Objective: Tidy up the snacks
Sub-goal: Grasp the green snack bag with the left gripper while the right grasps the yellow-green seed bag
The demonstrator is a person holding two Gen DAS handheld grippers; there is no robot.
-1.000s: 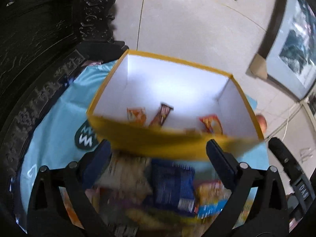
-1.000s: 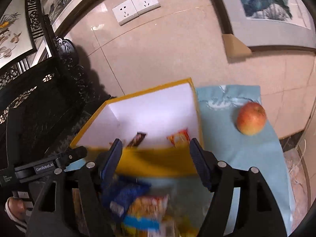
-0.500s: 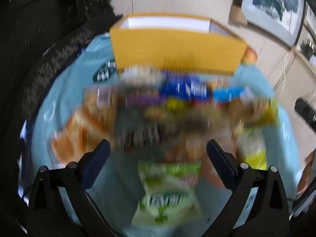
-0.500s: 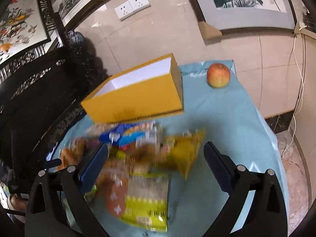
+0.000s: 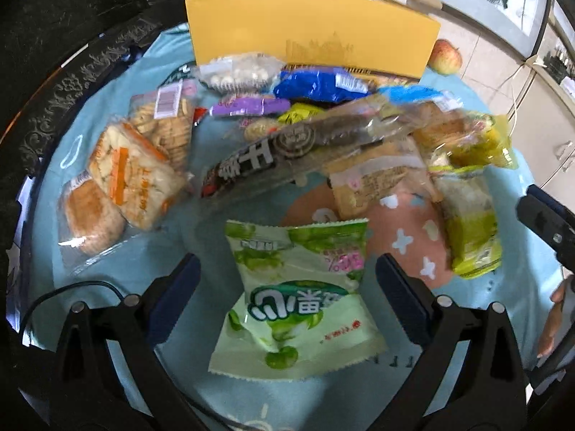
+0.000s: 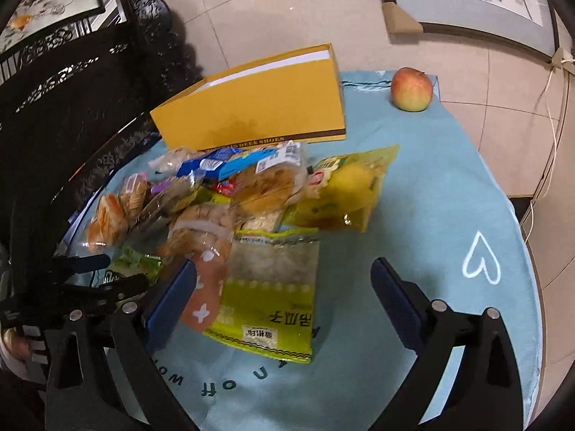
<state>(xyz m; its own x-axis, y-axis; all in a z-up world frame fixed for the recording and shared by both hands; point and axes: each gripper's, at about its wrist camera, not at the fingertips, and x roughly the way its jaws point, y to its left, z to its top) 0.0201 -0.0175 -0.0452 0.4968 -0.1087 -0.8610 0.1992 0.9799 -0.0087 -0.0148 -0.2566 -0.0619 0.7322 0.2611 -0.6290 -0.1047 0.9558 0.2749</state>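
Observation:
A heap of several snack packets lies on a light blue cloth (image 6: pixel 449 186) in front of a yellow cardboard box (image 5: pixel 309 25) (image 6: pixel 251 107). My left gripper (image 5: pixel 287 283) hangs open over a pale green packet (image 5: pixel 294 294), its pads apart from the wrapper on both sides. My right gripper (image 6: pixel 284 287) is open above a yellow-green packet (image 6: pixel 273 294) with a clear window. That packet also shows at the right of the left wrist view (image 5: pixel 470 230). A long dark packet (image 5: pixel 287 151) lies across the middle of the heap. The box's inside is hidden from both views.
An apple (image 6: pixel 411 88) (image 5: pixel 445 56) sits on the cloth right of the box. Dark carved wooden furniture (image 6: pixel 72 82) borders the table on the left. A tiled wall with framed pictures stands behind. The left gripper's body (image 6: pixel 72 287) shows at the right wrist view's lower left.
Both grippers have drawn back from over the box and sunk toward the heap. The box's inside has gone out of sight. The right gripper's jaws have spread wider.

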